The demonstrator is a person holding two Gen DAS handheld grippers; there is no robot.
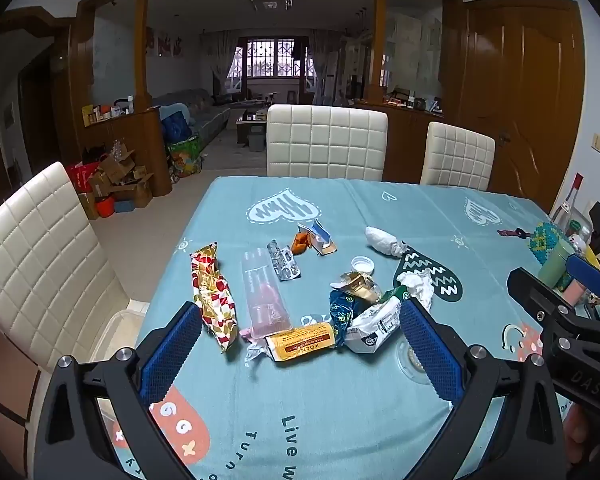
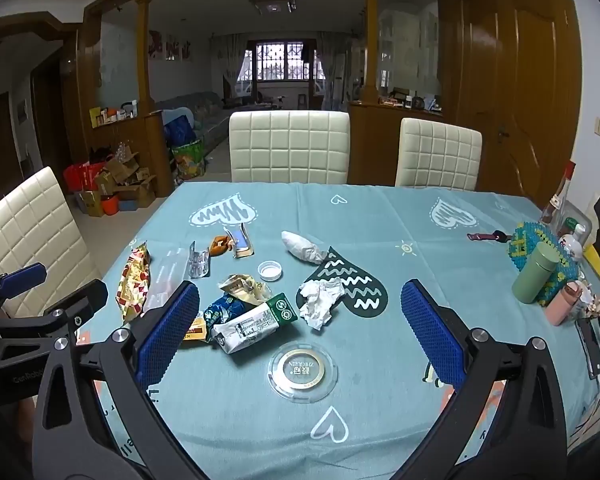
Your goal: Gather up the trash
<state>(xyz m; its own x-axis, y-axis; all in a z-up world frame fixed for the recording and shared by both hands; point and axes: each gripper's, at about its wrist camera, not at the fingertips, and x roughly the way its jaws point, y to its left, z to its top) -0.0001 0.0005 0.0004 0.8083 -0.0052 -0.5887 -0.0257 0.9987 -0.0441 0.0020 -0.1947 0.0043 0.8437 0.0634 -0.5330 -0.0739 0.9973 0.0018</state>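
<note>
Both claws, the left claw (image 1: 300, 344) and the right claw (image 2: 300, 322), hang released and empty low in frame above the teal patterned bench (image 1: 340, 400). From left to right at mid-frame lie a red-gold snack wrapper (image 1: 214, 300), a clear plastic tray (image 1: 264, 296), a yellow wrapped bar (image 1: 300, 345), a crushed white-green carton (image 2: 252, 322) and a crumpled white tissue (image 2: 320, 300).

Yellow snack wrapper (image 1: 300, 345): "KOCN"
Round clear lid with gold ring (image 2: 302, 370): "ZHIGEN", upside down
Teal printed tablecloth (image 1: 340, 420): "Live", "Turn"
Black gripper body (image 1: 584, 380): "DAS"
</note>
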